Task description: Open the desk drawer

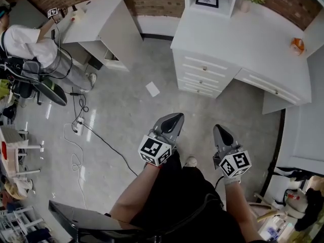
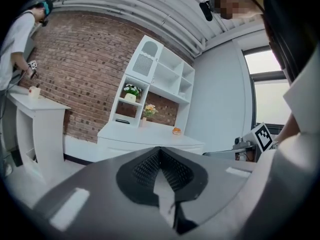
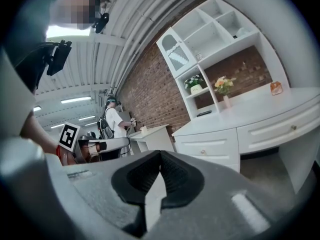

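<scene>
Presently, in the head view, the left gripper (image 1: 173, 118) hung low in front of the person, nose pointing to 12 o'clock over bare floor (image 1: 126, 120). Its own view (image 2: 160, 151) showed the jaws closed tip to tip, with nothing between them.

The white bench (image 1: 253, 39) stood well apart from both grippers. Its drawer stack (image 1: 202, 75) lay at about 1 o'clock from the left gripper's tip, all fronts flush and shut. The fronts ran from 10 toward 4 o'clock, so a pull would need to come back toward 7 o'clock (judgement).

The right gripper (image 1: 220, 131) was held beside the left, also nose-up. Its view (image 3: 160, 154) showed the jaws pressed together and empty. The stack (image 3: 210, 146) sat just past the tips at 1 o'clock there, with a small knob (image 3: 203, 150) visible.

The wide drawer (image 1: 273, 88) under the benchtop lay at 1 to 2 o'clock from the right gripper, also shut. It showed in the right gripper view (image 3: 285, 129) too.

I could not tell which drawer was meant. Judgement: the right gripper was nearer to either one. Approach not yet begun; the jaws would have to part before taking a knob.
</scene>
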`<state>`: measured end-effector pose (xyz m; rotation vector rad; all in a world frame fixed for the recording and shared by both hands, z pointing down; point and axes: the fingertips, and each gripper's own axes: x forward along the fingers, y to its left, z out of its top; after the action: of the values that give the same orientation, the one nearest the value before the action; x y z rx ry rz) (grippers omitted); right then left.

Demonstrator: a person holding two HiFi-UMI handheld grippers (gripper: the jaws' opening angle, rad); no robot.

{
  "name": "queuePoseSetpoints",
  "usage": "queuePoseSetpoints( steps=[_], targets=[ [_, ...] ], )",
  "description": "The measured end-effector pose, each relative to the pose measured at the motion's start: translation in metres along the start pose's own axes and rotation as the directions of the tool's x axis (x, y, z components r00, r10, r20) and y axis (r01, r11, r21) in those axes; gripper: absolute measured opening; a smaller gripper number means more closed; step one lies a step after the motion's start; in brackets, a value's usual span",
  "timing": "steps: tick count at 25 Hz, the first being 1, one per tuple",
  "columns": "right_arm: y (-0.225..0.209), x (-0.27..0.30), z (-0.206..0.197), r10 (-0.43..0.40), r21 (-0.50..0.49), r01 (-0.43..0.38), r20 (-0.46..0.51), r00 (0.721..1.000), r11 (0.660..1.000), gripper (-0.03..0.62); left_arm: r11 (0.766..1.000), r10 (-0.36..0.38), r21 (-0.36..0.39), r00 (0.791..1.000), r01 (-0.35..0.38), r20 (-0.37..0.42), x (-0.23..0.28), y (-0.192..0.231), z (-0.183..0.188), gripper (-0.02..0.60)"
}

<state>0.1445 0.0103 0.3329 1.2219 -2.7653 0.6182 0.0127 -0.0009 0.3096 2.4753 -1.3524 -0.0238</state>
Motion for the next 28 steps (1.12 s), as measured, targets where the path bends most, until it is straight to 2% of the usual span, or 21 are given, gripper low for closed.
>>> queuePoseSetpoints(
  steps=[11, 23, 28],
  targets=[
    [-0.008, 0.077, 0.012, -0.078, 0.018, 0.078, 0.01, 0.997, 0.997, 0.002, 0.993, -0.116, 0.024, 0.992, 0.117, -0.039, 0.043, 0.056, 0.017, 0.003],
    [-0.033, 0.123, 0.011, -0.22, 0.055, 0.218, 0.044, 0.974, 0.974, 0.002, 0.964, -0.263, 0.014, 0.961, 0.265, -0.081, 0.093, 0.097, 0.008, 0.003],
    [-0.042, 0.136, 0.011, -0.241, 0.057, 0.238, 0.067, 0.968, 0.97, 0.002, 0.957, -0.287, 0.009, 0.955, 0.289, -0.076, 0.108, 0.108, -0.004, 0.003]
  ],
)
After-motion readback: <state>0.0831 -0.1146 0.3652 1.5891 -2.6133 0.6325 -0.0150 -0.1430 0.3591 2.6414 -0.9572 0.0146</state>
